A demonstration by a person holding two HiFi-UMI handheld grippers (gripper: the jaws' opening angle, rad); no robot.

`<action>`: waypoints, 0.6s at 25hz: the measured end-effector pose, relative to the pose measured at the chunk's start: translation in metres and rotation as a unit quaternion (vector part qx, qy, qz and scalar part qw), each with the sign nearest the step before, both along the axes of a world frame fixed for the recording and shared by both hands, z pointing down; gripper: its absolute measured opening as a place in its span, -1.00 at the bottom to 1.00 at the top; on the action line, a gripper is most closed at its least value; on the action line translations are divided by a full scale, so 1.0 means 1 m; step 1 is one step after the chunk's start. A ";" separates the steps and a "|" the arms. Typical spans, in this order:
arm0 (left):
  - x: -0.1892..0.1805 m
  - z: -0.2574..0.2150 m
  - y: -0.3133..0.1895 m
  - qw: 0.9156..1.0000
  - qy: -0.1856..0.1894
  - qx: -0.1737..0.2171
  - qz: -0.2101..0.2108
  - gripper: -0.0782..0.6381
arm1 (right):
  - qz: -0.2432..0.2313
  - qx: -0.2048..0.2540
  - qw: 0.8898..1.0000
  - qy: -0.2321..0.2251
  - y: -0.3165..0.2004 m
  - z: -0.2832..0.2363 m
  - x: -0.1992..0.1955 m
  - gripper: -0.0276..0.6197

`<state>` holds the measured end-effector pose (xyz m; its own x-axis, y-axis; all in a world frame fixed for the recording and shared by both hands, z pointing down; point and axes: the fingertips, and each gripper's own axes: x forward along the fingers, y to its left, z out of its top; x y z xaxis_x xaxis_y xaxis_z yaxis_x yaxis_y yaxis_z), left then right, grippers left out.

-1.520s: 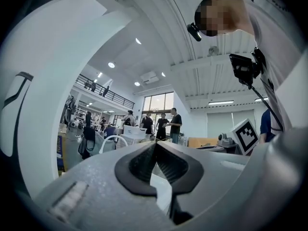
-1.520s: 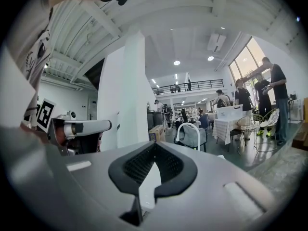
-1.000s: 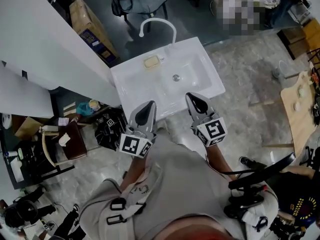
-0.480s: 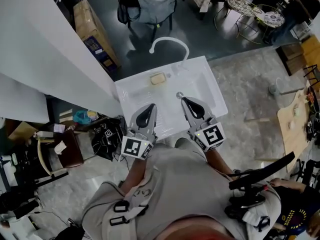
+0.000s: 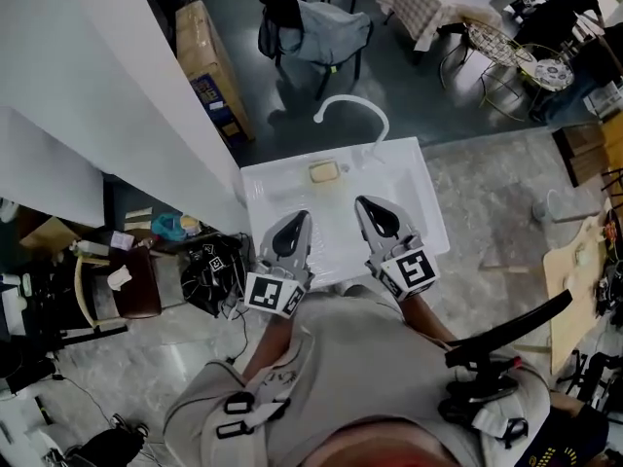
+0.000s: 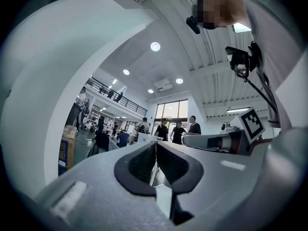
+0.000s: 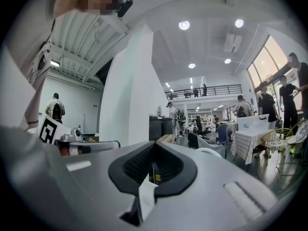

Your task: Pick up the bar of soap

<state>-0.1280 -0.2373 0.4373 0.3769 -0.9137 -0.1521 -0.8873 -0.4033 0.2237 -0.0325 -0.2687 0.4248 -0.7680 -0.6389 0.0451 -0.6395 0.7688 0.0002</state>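
The pale yellow bar of soap (image 5: 324, 171) lies on the back ledge of the white sink (image 5: 426, 214), just left of the curved white faucet (image 5: 351, 111). My left gripper (image 5: 295, 219) and right gripper (image 5: 365, 203) are held side by side over the sink's near half, well short of the soap. Both point up and away. In the left gripper view the left gripper (image 6: 155, 146) has its jaws pressed together with nothing between them. The right gripper (image 7: 154, 148) is likewise shut and empty. Neither gripper view shows the soap.
A white wall panel (image 5: 117, 115) stands left of the sink. A chair draped with cloth (image 5: 321, 27) and a cardboard box (image 5: 216, 71) lie beyond it. Bags and clutter (image 5: 209, 261) sit on the floor at the left. A wooden board (image 5: 574, 261) is at the right.
The sink and soap have slid lower and nearer in the head view. Both grippers, still shut, now reach over the sink's near half instead of its front edge.
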 end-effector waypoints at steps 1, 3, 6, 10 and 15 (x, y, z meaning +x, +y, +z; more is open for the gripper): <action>0.000 -0.004 -0.001 1.000 -0.004 0.002 -0.004 -0.79 | -0.007 0.004 1.000 -0.004 -0.002 -0.002 -0.001 -0.91; 0.005 -0.013 -0.005 1.000 -0.011 0.005 -0.009 -0.79 | -0.019 0.009 1.000 -0.014 -0.007 -0.008 0.000 -0.91; 0.015 -0.025 -0.013 1.000 -0.021 0.009 -0.014 -0.79 | -0.028 0.017 0.999 -0.028 -0.017 -0.018 0.007 -0.91; 0.018 -0.024 -0.011 0.999 -0.034 0.013 -0.023 -0.79 | -0.021 0.016 0.998 -0.049 -0.017 -0.018 0.015 -0.91; 0.031 -0.028 -0.021 0.998 -0.046 0.017 -0.026 -0.79 | 0.002 0.017 0.998 -0.057 -0.037 -0.017 0.045 -0.91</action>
